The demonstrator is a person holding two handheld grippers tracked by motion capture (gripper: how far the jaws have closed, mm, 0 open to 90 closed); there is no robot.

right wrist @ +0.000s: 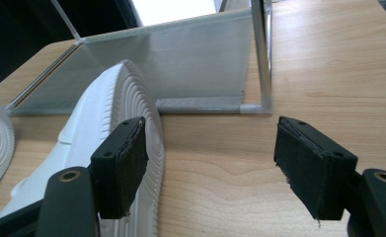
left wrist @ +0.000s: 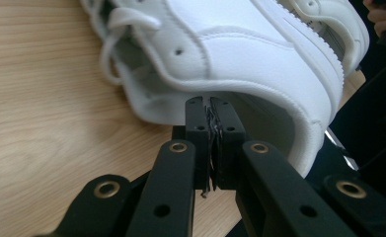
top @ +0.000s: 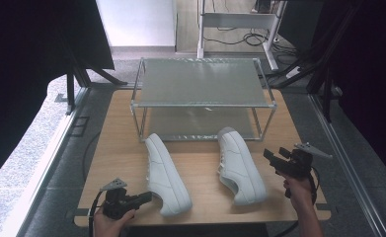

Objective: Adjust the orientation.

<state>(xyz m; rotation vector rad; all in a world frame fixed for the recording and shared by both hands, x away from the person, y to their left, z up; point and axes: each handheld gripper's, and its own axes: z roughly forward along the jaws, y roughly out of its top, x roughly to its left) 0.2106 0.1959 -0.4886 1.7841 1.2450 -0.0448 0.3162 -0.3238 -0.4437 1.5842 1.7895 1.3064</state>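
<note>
Currently the left gripper (top: 145,197) is clamped shut on the heel collar of the left shoe (top: 166,173), which lies on the table (top: 121,148) in front of the rack (top: 200,81). Right gripper (top: 272,159) is held with jaws wide open just beside the right shoe (top: 240,165), nothing between them. The heel pinch should be kept firm and the shoe lifted level before being carried toward the rack; the thin collar could slip.

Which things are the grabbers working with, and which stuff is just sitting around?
Part of the job:
- left shoe, its heel next to the shut left gripper
- right shoe, beside the open right gripper
- two-shelf rack, likely where the shoes go

Just there:
- wooden table
- cables on the floor
</note>
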